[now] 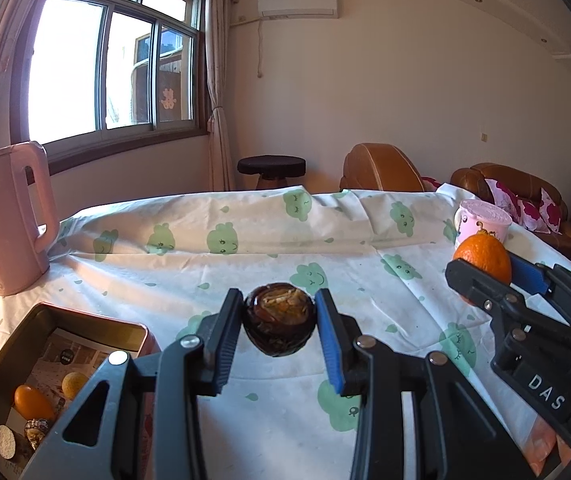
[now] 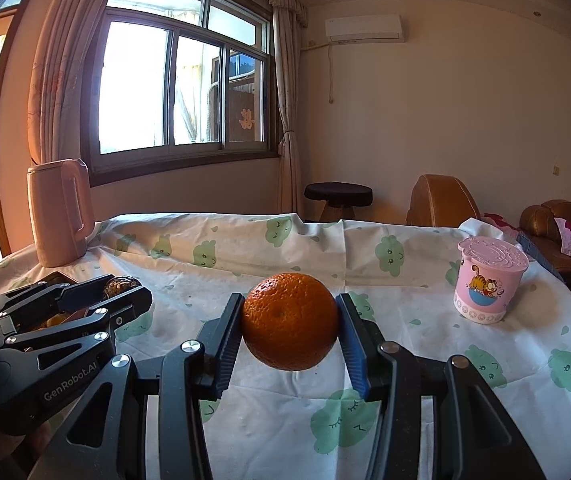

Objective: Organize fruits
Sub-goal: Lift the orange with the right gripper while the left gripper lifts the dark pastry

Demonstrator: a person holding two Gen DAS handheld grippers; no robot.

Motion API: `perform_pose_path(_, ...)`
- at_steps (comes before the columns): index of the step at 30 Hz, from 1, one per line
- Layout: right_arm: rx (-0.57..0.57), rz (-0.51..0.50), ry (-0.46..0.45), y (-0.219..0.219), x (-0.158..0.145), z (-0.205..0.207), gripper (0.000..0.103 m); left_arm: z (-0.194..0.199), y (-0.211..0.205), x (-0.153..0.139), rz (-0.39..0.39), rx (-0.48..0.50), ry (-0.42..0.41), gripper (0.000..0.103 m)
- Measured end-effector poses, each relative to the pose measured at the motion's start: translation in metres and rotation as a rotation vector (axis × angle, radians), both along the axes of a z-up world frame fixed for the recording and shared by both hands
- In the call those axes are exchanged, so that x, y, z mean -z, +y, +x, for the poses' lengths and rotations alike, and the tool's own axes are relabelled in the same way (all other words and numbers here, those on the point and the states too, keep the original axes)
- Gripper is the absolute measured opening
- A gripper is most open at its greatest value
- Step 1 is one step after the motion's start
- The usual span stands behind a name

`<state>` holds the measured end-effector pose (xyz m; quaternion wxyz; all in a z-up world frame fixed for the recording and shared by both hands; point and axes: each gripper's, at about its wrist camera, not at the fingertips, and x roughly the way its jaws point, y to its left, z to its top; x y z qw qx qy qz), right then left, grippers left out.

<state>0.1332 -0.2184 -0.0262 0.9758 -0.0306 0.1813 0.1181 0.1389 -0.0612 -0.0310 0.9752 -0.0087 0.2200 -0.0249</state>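
Note:
My left gripper [image 1: 280, 326] is shut on a dark brown round fruit [image 1: 279, 319] with a cut, fibrous top, held above the tablecloth. My right gripper [image 2: 290, 326] is shut on an orange [image 2: 290, 321], also held above the table. In the left wrist view the orange [image 1: 483, 258] and right gripper [image 1: 497, 276] show at the right. In the right wrist view the left gripper [image 2: 125, 290] shows at the left with the dark fruit [image 2: 119, 285]. A metal tin [image 1: 3, 356] at lower left holds a small orange fruit [image 1: 32, 402], a yellow one [image 1: 74, 385] and other pieces.
A pink kettle [image 1: 9, 216] stands at the table's far left corner. A pink cartoon cup with lid [image 2: 489, 280] stands at the right. The table has a white cloth with green prints [image 1: 245, 248]. Brown sofas [image 1: 517, 188] and a dark stool [image 1: 271, 168] lie beyond.

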Motion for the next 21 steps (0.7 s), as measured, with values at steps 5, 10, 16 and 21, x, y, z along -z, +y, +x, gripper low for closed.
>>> perform_pose_path(5,0.0,0.003,-0.017,-0.001,-0.001,-0.004,0.048,-0.006,0.001,-0.002,0.005,-0.012,-0.03,0.039)
perform_pose_path(10,0.001,0.002,-0.04,0.0,-0.003,-0.01,0.048,-0.013,0.001,-0.004,0.018,-0.031,-0.062,0.039)
perform_pose_path(16,0.002,0.007,-0.055,-0.001,-0.003,-0.014,0.048,-0.019,0.002,-0.006,0.021,-0.044,-0.083,0.039)
perform_pose_path(21,-0.001,0.011,-0.06,-0.002,-0.004,-0.017,0.048,-0.023,0.002,-0.006,0.024,-0.042,-0.086,0.039)
